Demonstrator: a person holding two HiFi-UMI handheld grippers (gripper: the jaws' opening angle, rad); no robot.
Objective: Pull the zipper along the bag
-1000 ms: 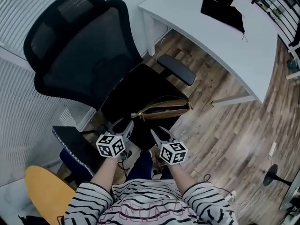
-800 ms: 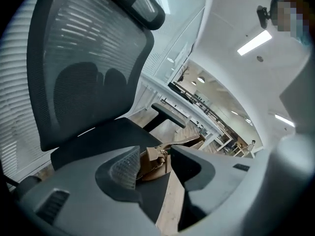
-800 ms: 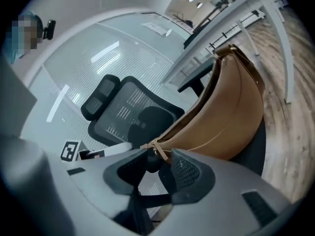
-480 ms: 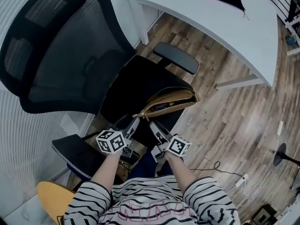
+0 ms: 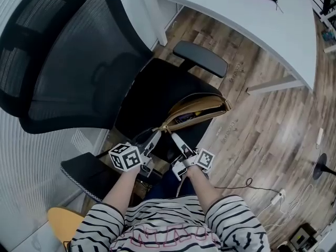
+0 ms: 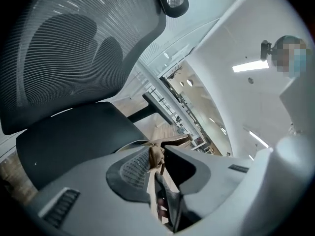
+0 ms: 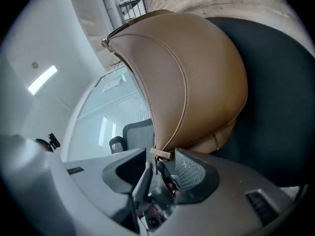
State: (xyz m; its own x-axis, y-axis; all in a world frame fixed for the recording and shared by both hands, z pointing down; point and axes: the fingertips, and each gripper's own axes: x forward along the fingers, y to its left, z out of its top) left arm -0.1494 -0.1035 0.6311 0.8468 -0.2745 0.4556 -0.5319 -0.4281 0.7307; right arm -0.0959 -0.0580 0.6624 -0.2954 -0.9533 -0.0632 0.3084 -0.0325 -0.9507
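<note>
A tan leather bag (image 5: 197, 109) lies on the black chair seat (image 5: 152, 93) with its top zip gaping. Both grippers meet at its near end. My left gripper (image 5: 154, 139) has just been closing, and in the left gripper view (image 6: 160, 163) it is shut on a tan tab (image 6: 156, 157) at the bag's end. My right gripper (image 5: 175, 139) is rolled onto its side under the bag's (image 7: 197, 77) curved flank. Its jaws have just been opening, and the small tan zipper pull (image 7: 161, 155) sits between the tips (image 7: 160, 161) without being pinched.
The chair's mesh backrest (image 5: 68, 62) rises at the left and an armrest (image 5: 200, 58) juts out beyond the bag. A white desk (image 5: 236, 20) crosses the top. A cable (image 5: 247, 185) trails over the wood floor (image 5: 262, 135) at the right.
Both grippers have moved forward and down to the bag's near end. The right one has rolled onto its side. The left jaws now have the tab between them.
</note>
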